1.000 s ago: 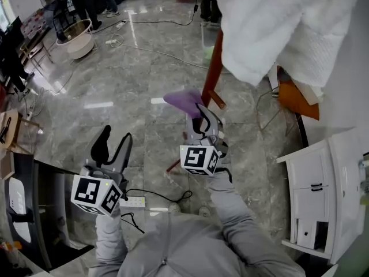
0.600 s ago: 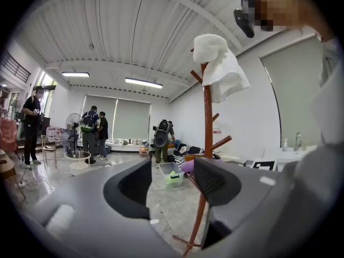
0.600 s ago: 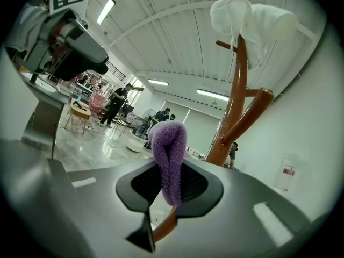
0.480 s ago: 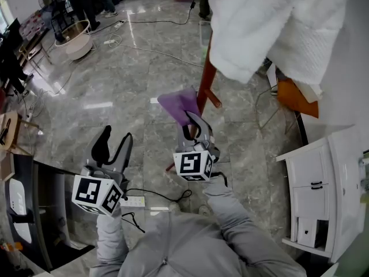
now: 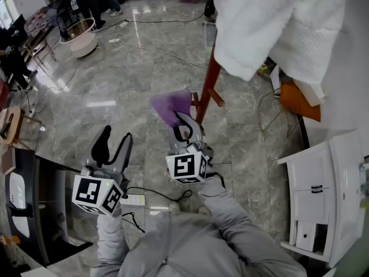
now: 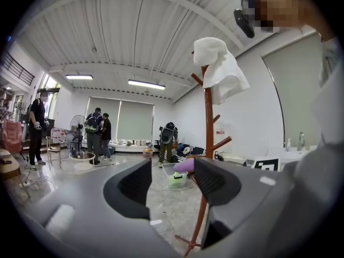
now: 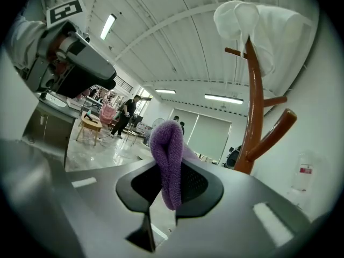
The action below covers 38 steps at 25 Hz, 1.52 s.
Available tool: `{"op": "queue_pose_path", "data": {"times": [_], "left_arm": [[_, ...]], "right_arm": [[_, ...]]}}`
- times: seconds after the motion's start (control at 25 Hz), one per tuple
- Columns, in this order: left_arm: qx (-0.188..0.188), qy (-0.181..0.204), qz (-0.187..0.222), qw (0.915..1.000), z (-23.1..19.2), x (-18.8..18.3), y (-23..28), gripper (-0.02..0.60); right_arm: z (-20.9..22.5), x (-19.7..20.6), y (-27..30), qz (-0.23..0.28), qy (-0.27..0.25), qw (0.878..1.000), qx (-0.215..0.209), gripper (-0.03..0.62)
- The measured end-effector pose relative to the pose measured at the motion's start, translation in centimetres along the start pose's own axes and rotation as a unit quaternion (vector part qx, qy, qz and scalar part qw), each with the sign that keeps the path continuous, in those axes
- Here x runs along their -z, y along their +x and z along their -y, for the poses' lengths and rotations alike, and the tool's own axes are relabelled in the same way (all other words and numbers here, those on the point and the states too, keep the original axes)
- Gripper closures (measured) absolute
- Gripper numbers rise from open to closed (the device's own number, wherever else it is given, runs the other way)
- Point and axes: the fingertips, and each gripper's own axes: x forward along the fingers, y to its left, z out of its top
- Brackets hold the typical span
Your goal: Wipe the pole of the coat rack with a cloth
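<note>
Right gripper [image 5: 183, 128] is clamped on the purple cloth [image 5: 168, 104], just beside the pole [image 5: 208, 85]; we can't confirm contact. Left gripper [image 5: 113, 145] has its jaws apart, empty, farther from the pole. We judge the cloth soft, light and floppy; pinching its fold suits.

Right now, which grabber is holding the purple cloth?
The right gripper: its jaws pinch the purple cloth, while the left gripper has its jaws apart and empty.

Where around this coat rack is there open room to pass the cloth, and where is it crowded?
The pole is bare between the white towel above and the pegs near the purple cloth in the right gripper. Open floor lies left of it. Crowded: the towel-draped top, and the right side by the cabinet.
</note>
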Motion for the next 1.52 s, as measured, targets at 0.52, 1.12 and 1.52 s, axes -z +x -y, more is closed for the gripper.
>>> {"op": "queue_pose_path", "data": {"times": [0.52,1.12,1.52], "left_arm": [[-0.052,0.002,0.002,0.9986,-1.9,-0.1,-3.7,0.314],[-0.032,-0.010,0.008,0.9994,1.9,0.2,-2.8,0.314],[-0.013,-0.016,0.020,0.9996,4.6,0.0,-1.3,0.314]], "right_arm": [[-3.8,-3.1,0.7,0.036,-0.001,0.998,-0.055,0.540],[-4.0,-0.6,-5.4,0.009,-0.003,0.995,-0.096,0.540],[5.4,3.0,-9.7,-0.030,-0.003,1.000,0.004,0.540]]}}
